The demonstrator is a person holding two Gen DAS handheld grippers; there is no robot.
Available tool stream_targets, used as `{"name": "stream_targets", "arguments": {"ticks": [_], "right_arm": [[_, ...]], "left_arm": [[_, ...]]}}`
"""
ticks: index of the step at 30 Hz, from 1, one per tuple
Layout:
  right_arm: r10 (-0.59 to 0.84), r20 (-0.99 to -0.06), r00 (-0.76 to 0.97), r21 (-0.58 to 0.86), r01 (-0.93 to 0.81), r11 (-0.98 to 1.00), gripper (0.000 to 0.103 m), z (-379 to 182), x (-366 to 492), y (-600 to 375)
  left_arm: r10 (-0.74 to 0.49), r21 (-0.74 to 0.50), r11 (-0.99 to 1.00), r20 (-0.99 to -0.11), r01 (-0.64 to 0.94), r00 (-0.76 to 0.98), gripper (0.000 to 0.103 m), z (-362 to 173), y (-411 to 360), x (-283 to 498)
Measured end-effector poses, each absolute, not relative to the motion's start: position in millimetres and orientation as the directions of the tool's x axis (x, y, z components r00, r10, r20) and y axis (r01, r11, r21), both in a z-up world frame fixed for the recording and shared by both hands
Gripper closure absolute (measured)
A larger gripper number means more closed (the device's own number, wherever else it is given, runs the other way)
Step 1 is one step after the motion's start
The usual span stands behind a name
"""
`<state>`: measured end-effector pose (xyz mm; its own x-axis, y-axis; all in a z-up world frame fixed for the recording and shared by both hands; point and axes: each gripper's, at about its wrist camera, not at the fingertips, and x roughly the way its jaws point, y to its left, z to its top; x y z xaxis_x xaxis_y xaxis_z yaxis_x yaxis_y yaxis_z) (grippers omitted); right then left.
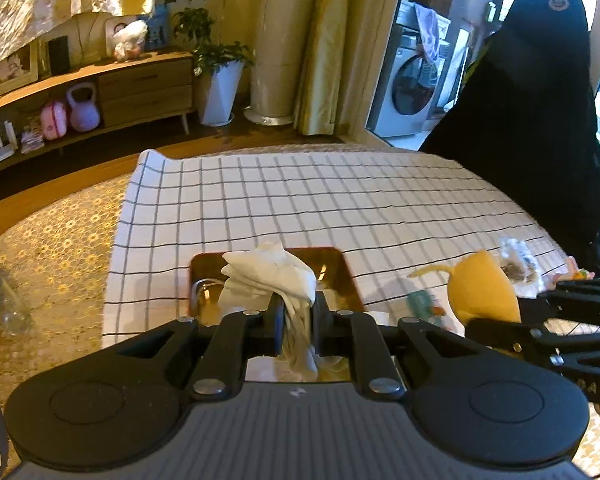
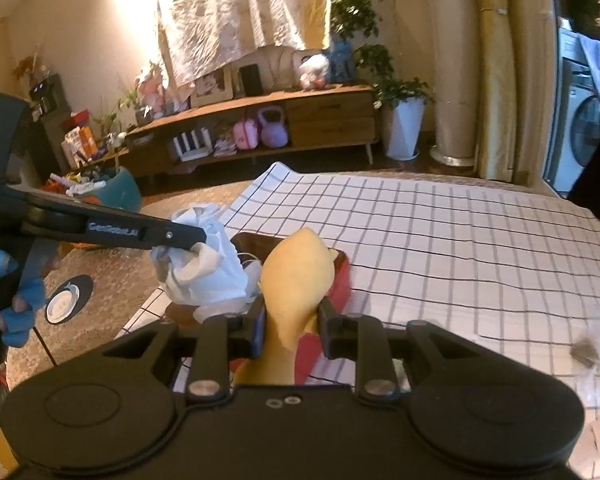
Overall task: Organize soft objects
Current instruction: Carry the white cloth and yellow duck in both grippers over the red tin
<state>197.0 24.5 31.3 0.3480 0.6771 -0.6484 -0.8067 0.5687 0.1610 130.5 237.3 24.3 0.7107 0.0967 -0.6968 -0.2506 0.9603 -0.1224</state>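
Both grippers are loaded! The left gripper [image 1: 296, 316] is pinched narrow on a crumpled white cloth [image 1: 270, 274], which bunches up above the fingers at the centre of the left wrist view, right over the brown tray [image 1: 340, 276] on the checked desk [image 1: 340, 200]. Over in the right wrist view, the right gripper [image 2: 292, 328] is clamped on a floppy yellow cloth [image 2: 296, 276], standing up at frame centre with the tray's reddish rim [image 2: 340, 284] behind it.

Now the danger. Both bundles crowd the same tray, and the two tools sit close, so in my judgement one could knock the other on the way down. The white cloth's tail hangs low between the fingers and could snag on release, dragging fabric back out. The yellow piece is gripped only near its lower end; it could flop over the rim. Lower right, a clear packet [image 2: 596, 344] waits on the desk.
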Motion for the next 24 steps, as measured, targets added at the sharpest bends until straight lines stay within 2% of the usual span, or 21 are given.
{"name": "stream_targets", "arguments": {"ticks": [24], "right_arm": [[0.53, -0.795, 0.296, 0.072, -0.821, 0.566, 0.077, -44, 248, 132]], "left_arm": [[0.068, -0.099, 0.968, -0.781, -0.231, 0.621, 0.089, -56, 261, 159]]}}
